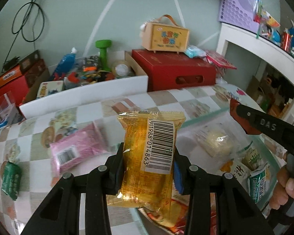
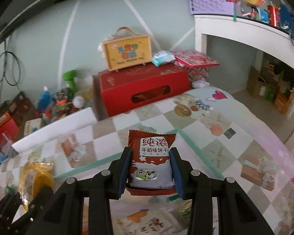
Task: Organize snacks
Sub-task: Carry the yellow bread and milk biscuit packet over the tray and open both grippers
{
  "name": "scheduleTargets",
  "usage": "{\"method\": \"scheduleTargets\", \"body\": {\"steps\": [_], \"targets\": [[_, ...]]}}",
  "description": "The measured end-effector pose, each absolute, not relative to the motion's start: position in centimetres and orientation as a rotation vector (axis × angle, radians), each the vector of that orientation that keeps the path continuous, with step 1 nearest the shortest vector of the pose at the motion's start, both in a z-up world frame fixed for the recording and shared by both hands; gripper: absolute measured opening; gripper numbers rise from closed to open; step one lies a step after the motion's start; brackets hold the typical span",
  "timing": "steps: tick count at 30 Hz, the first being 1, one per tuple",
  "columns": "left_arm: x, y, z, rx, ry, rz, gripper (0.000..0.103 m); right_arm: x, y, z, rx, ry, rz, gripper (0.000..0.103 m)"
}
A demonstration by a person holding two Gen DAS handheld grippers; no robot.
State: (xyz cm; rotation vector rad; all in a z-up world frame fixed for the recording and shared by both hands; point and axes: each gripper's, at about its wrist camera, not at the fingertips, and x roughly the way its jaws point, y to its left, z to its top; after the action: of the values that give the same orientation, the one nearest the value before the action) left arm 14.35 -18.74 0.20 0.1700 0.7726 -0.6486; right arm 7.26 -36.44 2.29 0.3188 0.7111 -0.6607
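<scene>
- checkered tablecloth (image 2: 235,129) below both your grippers, clear tray (image 2: 196,146) edge just ahead.
- your left gripper (image 1: 148,156) clamps the yellow snack pack (image 1: 147,156), long axis running forward between the jaws.
- your right gripper (image 2: 150,166) clamps the brown biscuit pack (image 2: 150,160), upright, nearer the tray.
</scene>
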Motion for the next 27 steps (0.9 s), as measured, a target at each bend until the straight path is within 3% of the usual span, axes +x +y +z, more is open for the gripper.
{"method": "scheduleTargets", "body": {"steps": [12, 16, 23, 27], "targets": [[14.3, -19.7, -0.8, 0.2, 0.794, -0.645, 0.043, 7.3, -38.0, 0.5, 0.355, 0.747, -0.7, 0.042], [14.1, -19.8, -0.6, 0.206, 0.786, -0.653, 0.054, 7.5, -38.0, 0.3, 0.356, 0.759, -0.703, 0.042], [13.9, -19.8, -0.2, 0.216, 0.78, -0.654, 0.057, 7.7, -37.7, 0.5, 0.343, 0.756, -0.703, 0.042], [14.2, -19.1, 0.2, 0.196, 0.77, -0.634, 0.07, 7.7, -37.8, 0.3, 0.349, 0.766, -0.708, 0.043]]}}
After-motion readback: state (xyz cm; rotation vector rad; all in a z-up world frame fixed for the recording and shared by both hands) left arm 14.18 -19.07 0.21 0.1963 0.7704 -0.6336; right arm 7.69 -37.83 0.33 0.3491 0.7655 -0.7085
